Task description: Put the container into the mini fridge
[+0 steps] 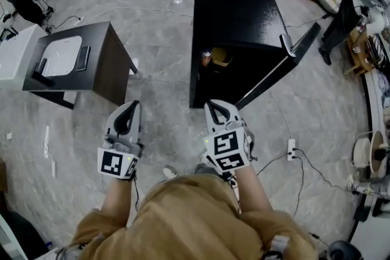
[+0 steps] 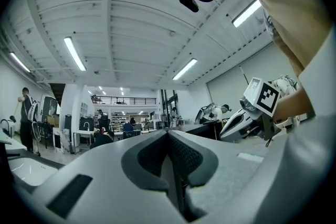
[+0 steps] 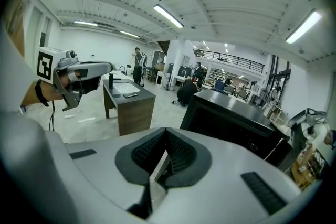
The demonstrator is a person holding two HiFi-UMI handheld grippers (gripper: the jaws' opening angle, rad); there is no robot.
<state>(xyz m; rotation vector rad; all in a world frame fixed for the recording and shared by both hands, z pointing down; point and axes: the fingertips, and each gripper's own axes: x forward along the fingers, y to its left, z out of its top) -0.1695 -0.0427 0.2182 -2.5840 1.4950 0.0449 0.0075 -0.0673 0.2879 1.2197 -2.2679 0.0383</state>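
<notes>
The left claw (image 1: 134, 106) and right claw (image 1: 213, 106), both pinched together and empty, hang at lower centre. Beyond, upper centre, the container (image 1: 220, 56) sits inside the mini fridge (image 1: 234, 15) beside a can (image 1: 206, 58). Shutting the open door (image 1: 280, 67) hard could topple it.

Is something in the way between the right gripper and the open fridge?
Nothing visible is in the way. Only bare floor lies between the right gripper and the mini fridge, and its door is swung open off to one side.
</notes>
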